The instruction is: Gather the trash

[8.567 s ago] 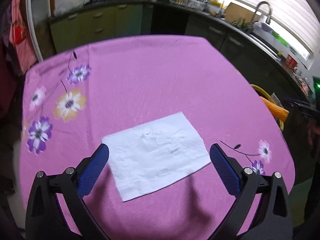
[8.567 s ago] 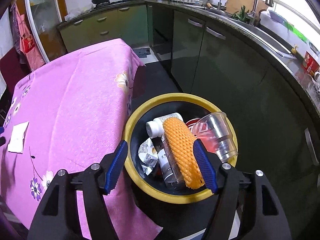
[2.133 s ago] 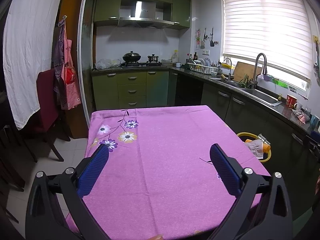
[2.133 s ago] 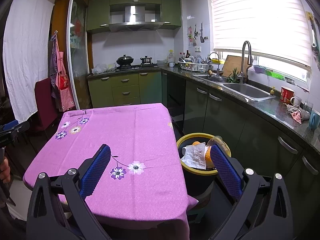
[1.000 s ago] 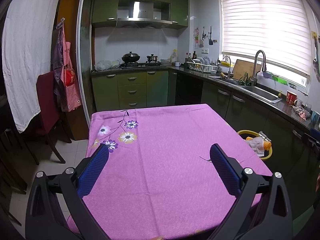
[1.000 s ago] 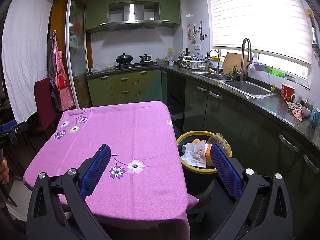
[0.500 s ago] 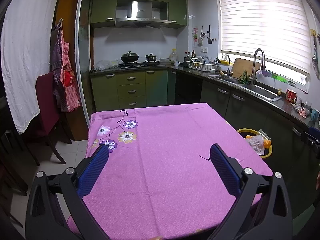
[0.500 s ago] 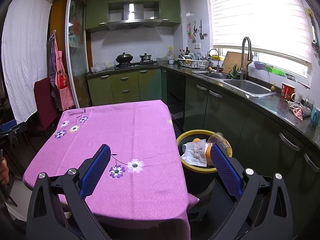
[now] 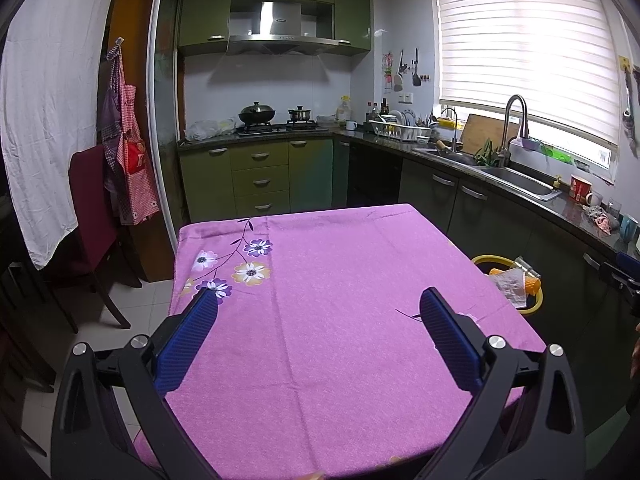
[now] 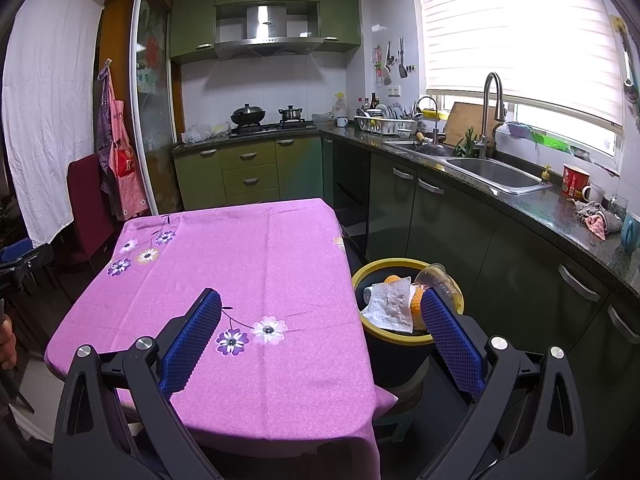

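The yellow-rimmed black trash bin (image 10: 404, 342) stands on the floor at the table's right side. In it lie a white paper napkin (image 10: 390, 307), an orange foam net (image 10: 416, 300) and a clear plastic cup (image 10: 434, 276). The bin (image 9: 534, 308) also shows at the right in the left wrist view. My left gripper (image 9: 318, 322) is open and holds nothing, raised above the near part of the pink flowered tablecloth (image 9: 320, 300). My right gripper (image 10: 320, 326) is open too, held back from the table's near right corner, its right finger in front of the bin.
Green cabinets, a stove with pots (image 9: 256, 114) and a sink (image 10: 492, 174) line the back and right walls. A dark red chair (image 9: 94, 200) stands left of the table. A hand (image 10: 6, 344) and the other gripper show at the left edge of the right wrist view.
Since 8.6 s ago the napkin has gone from the table into the bin and both grippers have pulled back and up. Over the last second both views are nearly still.
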### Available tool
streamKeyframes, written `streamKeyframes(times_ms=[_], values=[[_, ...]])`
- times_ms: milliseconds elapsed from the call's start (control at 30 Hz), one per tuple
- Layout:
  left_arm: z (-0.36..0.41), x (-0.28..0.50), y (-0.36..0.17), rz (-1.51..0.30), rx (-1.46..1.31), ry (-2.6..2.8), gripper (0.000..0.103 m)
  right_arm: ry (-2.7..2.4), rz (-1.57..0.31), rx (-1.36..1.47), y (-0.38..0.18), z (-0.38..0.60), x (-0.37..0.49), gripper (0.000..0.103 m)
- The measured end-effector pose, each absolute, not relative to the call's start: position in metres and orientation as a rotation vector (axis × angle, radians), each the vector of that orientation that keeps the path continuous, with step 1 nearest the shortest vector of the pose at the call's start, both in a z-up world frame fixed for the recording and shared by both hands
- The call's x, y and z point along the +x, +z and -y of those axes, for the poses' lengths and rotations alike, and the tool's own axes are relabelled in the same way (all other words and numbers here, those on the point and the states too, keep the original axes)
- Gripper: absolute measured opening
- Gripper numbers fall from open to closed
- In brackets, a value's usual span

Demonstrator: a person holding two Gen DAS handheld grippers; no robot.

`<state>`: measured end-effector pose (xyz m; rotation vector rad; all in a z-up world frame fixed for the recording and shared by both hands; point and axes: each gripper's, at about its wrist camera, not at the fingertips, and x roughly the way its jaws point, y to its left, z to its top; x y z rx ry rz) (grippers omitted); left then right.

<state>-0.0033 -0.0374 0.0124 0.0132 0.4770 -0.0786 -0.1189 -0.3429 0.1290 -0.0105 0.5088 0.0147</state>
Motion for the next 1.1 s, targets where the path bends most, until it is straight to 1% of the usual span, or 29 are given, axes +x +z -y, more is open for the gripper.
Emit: streamKeyframes(times_ms=[833,1100], values=[[0.042,0.002,0.007,-0.496,0.003,-0.102,0.097,0.010,-0.518,-0.008,0.123,0.346,-0.117,0.098],[0.031,0.029,-0.002,-0.548,-0.016,-0.074,0.097,0.031,-0.537,-0.017,0.116,0.345,-0.104,0.098]])
